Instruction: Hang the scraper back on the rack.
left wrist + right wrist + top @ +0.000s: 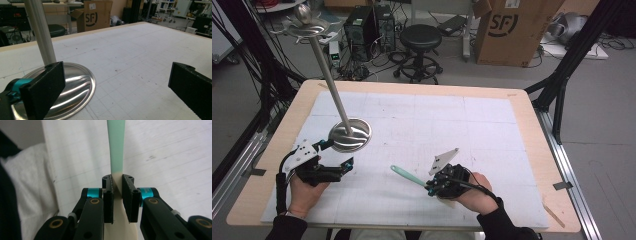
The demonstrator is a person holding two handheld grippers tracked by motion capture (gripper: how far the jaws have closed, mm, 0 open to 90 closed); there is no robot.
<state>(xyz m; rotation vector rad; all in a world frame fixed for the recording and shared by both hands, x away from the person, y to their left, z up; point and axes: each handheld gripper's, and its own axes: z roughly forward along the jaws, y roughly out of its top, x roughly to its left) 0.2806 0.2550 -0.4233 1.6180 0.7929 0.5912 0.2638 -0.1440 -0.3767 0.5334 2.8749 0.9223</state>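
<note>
Steel stand (350, 135): round dish base at left of white mat (492, 135), bare; pole tilts far-left to an upper tray.
Left gripper (337, 156): jaws spread beside the base.
Right gripper (428, 188): pinches mint-and-cream spatula (406, 175), near centre.

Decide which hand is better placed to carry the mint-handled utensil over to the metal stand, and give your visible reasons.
Right. The right tool is already shut on the utensil. The left tool stands open beside the stand's base, holding nothing.
</note>
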